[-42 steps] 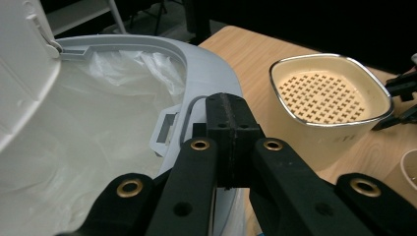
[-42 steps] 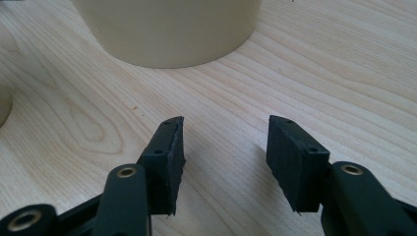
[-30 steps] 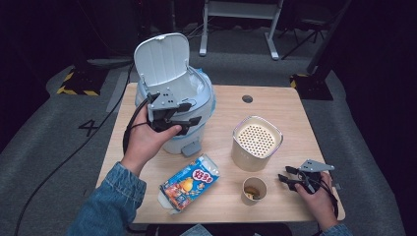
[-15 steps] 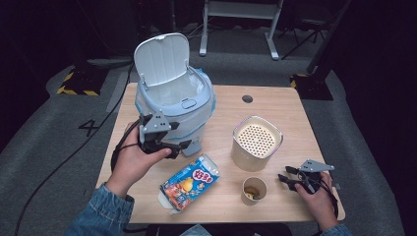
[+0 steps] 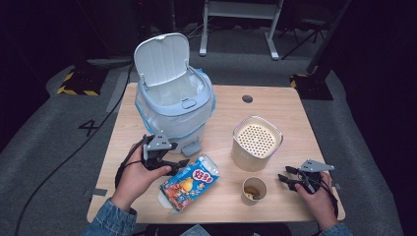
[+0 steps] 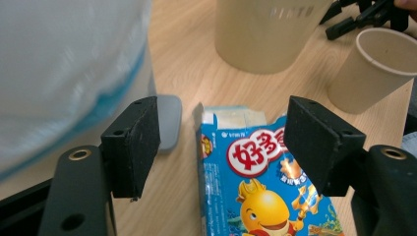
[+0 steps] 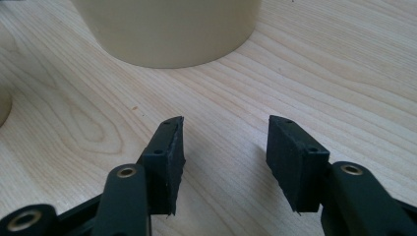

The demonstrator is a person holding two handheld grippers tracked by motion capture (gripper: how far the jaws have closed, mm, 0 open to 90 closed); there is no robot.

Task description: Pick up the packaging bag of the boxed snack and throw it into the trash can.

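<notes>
High view first: the left gripper (image 5: pixel 176 165) is down low at about seven o'clock on the wooden table (image 5: pixel 275 105), its jaws apart and only just opened wider. The blue snack pack (image 5: pixel 189 183) lies flat right at its tips, close to six o'clock near the front edge. Left gripper view now, and the two black pads stand either side of the pack's torn top end. Neither pad is pressing on it, and its cartoon print faces up. The grey pedal (image 6: pixel 167 120) of the bin sits just beside the left-hand pad.

That pale blue bin (image 5: pixel 172 98) stands at eleven o'clock with its lid (image 5: pixel 162 59) tipped up and a clear liner inside. A cream canister (image 5: pixel 256 142) with a perforated top is out at three o'clock, and a paper cup (image 5: pixel 254 189) sits near it at five. Over at four o'clock the right gripper (image 5: pixel 284 174) rests by the cup, jaws parted with only bare wood between them.
</notes>
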